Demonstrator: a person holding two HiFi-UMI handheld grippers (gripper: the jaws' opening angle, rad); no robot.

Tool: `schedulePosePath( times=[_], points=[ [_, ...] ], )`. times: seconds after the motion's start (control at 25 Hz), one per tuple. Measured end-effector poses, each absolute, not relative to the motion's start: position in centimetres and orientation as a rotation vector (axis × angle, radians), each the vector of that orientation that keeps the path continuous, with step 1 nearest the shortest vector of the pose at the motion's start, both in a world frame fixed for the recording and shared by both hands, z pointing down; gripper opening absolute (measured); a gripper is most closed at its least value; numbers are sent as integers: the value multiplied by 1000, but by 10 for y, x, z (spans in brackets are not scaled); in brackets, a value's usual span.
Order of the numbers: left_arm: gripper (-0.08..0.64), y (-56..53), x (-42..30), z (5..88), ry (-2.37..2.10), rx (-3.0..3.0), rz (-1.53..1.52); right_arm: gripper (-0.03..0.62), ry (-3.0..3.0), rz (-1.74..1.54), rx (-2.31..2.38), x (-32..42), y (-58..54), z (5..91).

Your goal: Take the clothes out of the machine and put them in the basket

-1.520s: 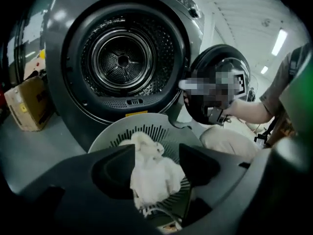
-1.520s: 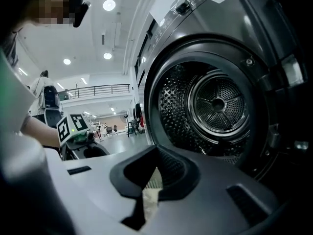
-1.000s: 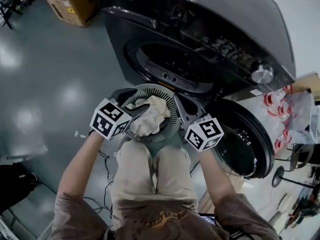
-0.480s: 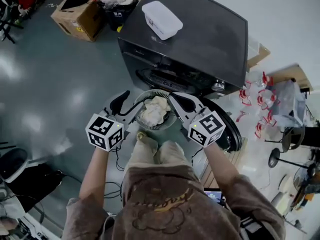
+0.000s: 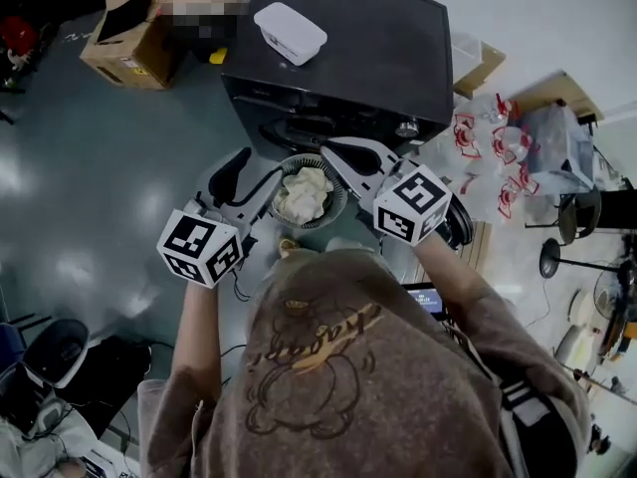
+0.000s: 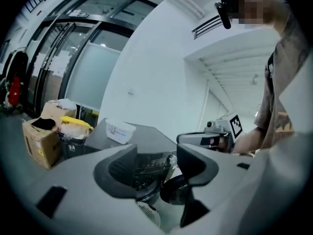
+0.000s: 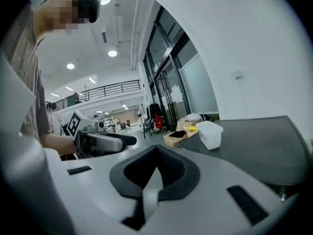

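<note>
There are two claws, one machine, one basket and one bundle of clothes. The left claw [image 5: 247, 179] is open: its jaws stand apart with nothing between them, and through the gap its own view shows only the machine's front. The right claw [image 5: 345, 157] is closed, its dark pads meeting at the tips with nothing gripped. Both are held up in front of the person's chest, one on each side of the basket as the head view shows it.

The single round grey basket [image 5: 337, 199] stands on the floor [image 5: 119, 147] just before the front edge of the dark machine [image 5: 368, 58]. The pale clothes [image 5: 302, 192] lie bunched inside it. The machine's one round door [image 5: 460, 225] hangs open at its front right corner.

One white lidded tub [image 5: 290, 33] sits on the machine's top near the far left corner. Two cardboard boxes show: one [image 5: 124, 33] on the floor left of the machine, the other [image 5: 480, 63] by its far right corner.

The floor is glossy blue-grey and mirrors the lights. The room is a large hall with white walls, tall glass partitions and round ceiling lamps.
</note>
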State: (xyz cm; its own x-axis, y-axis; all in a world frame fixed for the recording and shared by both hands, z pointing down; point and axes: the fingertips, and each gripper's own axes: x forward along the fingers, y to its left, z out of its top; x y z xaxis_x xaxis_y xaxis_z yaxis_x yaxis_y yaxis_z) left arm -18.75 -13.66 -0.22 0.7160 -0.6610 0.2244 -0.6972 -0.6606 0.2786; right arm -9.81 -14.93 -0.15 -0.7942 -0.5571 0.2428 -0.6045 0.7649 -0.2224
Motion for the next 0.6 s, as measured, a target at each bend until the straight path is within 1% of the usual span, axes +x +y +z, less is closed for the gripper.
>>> schedulePosePath(
  times=[0.12,0.36,0.44,0.6],
  points=[
    [253,-136,-200,-11,-1108,2581,113,-5,-2788,392,912,-105,-154,-9],
    [187,-132,-201,-15,-1201,2571,67,-5,-2786,360,855,-97,-147,-12],
    [152,-135,-193,-15,-1210,2573,59,-5,-2788,341,838,-89,-145,-12],
    [46,-144,-172,-12,-1247,2565,49,-5,-2795,308,823,-69,-148,-10]
  ],
)
